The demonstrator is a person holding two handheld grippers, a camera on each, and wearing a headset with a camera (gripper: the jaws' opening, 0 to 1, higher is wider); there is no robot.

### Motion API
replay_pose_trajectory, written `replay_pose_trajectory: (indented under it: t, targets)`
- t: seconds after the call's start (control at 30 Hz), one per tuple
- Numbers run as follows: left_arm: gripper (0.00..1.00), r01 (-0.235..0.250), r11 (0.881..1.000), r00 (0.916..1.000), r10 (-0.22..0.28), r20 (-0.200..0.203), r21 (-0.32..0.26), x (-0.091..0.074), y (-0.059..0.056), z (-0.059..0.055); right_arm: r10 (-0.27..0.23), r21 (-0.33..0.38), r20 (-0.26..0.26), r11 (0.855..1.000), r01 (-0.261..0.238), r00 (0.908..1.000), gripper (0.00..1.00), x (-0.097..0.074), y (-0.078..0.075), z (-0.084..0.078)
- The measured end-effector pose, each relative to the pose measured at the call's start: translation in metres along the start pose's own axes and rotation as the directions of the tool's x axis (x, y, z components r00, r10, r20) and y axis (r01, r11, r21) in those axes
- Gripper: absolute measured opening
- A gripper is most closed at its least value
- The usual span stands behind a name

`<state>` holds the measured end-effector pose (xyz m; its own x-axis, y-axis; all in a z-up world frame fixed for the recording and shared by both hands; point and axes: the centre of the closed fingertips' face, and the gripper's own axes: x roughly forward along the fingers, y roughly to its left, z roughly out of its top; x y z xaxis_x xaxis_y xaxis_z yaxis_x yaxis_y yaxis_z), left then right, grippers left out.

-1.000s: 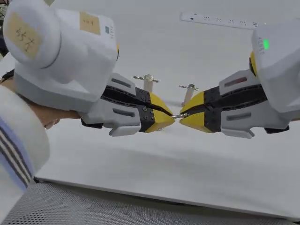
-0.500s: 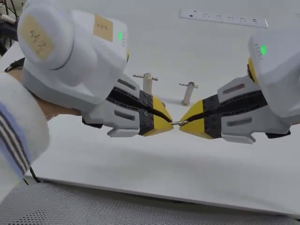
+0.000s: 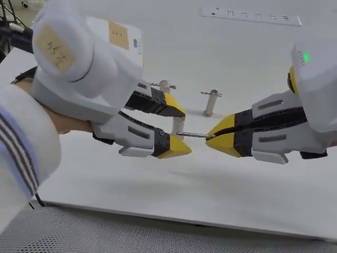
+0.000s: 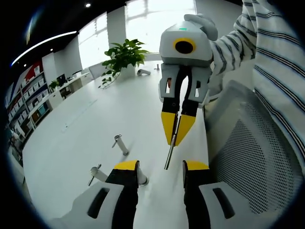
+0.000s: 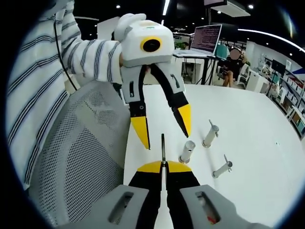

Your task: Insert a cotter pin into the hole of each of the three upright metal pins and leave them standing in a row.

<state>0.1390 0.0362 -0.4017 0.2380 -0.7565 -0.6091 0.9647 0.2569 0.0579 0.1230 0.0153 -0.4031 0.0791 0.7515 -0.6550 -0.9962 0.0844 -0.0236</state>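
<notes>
Since both rear pins [image 3: 165,88] already carry cotters, last one's in hand: my right claw [image 3: 209,138] clenched on the cotter pin [image 3: 192,135], tip beside the bare pin [image 3: 178,125] nearest the surface's front edge. My left claw [image 3: 183,130] is released, straddling it. Next: find hole, push through.

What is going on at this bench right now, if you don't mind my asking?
A person is fitting cotter pins into upright metal pins with two handheld grippers. The right gripper is shut on a cotter pin, held near the bare third metal pin by the open left gripper. Two other metal pins already carry theirs.
</notes>
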Motion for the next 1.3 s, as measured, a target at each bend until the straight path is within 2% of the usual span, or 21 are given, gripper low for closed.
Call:
replay_pose_trajectory:
  t: [0.23, 0.4, 0.57, 0.9, 1.2, 1.3]
  targets:
    - [0.33, -0.051, 0.999, 0.9980, 0.050, -0.038, -0.019, 0.001, 0.018, -0.012, -0.046, 0.042, -0.008, 0.998, 0.046, 0.9989, 0.00, 0.000, -0.018, -0.013]
    - [0.30, -0.056, 0.997, 0.9973, 0.053, -0.051, -0.052, 0.006, 0.026, -0.019, -0.074, 0.064, -0.021, 0.995, 0.075, 0.9970, 0.00, 0.003, -0.031, -0.022]
    - [0.27, -0.051, 0.997, 0.9965, 0.048, -0.068, -0.052, 0.011, 0.032, -0.023, -0.094, 0.081, -0.038, 0.992, 0.096, 0.9949, 0.00, 0.009, -0.040, -0.029]
    - [0.21, -0.018, 1.000, 0.9943, 0.017, -0.105, -0.008, 0.020, 0.037, -0.026, -0.106, 0.107, -0.056, 0.988, 0.111, 0.9928, 0.00, 0.018, -0.047, -0.039]
    - [0.17, 0.009, 1.000, 0.9922, -0.007, -0.124, 0.010, 0.027, 0.038, -0.028, -0.095, 0.112, -0.046, 0.989, 0.100, 0.9944, 0.00, 0.023, -0.044, -0.036]
    - [0.12, 0.023, 1.000, 0.9918, -0.020, -0.126, 0.017, 0.028, 0.037, -0.027, -0.094, 0.112, -0.041, 0.989, 0.098, 0.9947, 0.00, 0.024, -0.044, -0.034]
